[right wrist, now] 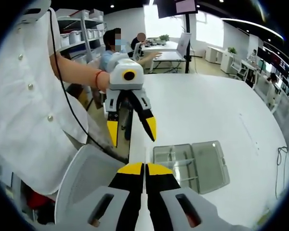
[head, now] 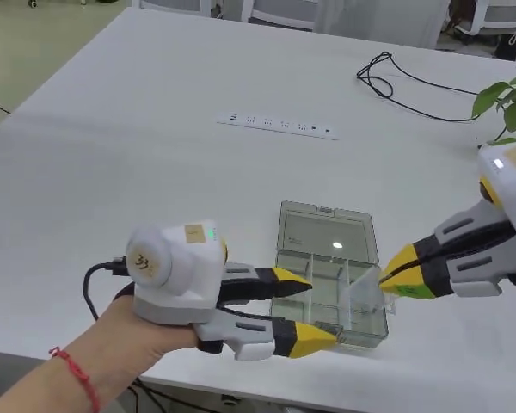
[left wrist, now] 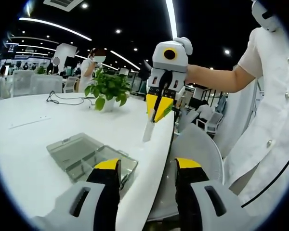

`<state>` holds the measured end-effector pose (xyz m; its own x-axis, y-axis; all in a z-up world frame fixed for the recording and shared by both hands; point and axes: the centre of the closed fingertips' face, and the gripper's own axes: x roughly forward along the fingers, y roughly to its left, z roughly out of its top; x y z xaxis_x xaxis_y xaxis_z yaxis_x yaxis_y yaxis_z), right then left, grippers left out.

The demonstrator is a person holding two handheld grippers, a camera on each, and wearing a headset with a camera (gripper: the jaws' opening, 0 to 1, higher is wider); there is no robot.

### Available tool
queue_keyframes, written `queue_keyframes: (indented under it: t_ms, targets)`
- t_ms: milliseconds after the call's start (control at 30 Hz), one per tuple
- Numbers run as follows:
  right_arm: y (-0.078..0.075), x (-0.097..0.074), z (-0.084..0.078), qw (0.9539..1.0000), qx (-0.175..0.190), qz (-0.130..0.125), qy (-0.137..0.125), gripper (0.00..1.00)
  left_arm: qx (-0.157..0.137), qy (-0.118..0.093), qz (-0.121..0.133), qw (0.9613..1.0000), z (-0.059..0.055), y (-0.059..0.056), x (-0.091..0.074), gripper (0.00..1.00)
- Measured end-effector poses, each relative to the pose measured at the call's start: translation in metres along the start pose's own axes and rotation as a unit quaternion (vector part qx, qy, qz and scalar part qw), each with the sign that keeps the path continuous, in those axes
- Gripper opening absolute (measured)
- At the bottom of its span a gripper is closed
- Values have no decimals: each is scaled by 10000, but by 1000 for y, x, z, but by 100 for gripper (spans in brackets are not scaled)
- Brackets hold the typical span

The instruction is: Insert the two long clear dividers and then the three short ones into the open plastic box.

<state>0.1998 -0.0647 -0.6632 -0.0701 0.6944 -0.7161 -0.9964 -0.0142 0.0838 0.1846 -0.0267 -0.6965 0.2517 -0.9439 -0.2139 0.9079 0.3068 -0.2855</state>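
Note:
The clear plastic box (head: 303,260) lies open near the table's front edge, with its lid (head: 327,228) flat behind it and clear dividers standing inside. My right gripper (head: 394,268) comes in from the right, shut on a short clear divider (head: 370,297) that hangs over the box's right front part. In the left gripper view the right gripper (left wrist: 158,111) holds that divider (left wrist: 148,131) above the box (left wrist: 82,155). My left gripper (head: 305,310) is open at the box's left front corner, nothing between its fingers. The right gripper view has the open left gripper (right wrist: 131,130) beyond the box (right wrist: 190,163).
A white power strip (head: 279,125) lies mid-table, with a black cable (head: 396,82) at the back right and a potted plant (head: 509,99) at the right edge. The table's front edge runs just below the box. A grey chair (left wrist: 197,144) stands beside the table.

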Motion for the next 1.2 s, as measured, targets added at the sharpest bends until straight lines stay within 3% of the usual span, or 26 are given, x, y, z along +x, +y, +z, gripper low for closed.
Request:
queue_keyframes:
  t_ms: [567, 1067, 1200]
  targets:
    - [-38, 10, -10, 9996, 29, -279, 85, 3, 79, 103, 439, 9989, -10, 27, -9, 74]
    - [-73, 40, -37, 9991, 80, -402, 74, 3, 73, 276, 708, 9971, -25, 43, -15, 99]
    - [-74, 48, -40, 9990, 130, -413, 55, 3, 38, 275, 771, 9966, -26, 47, -17, 100]
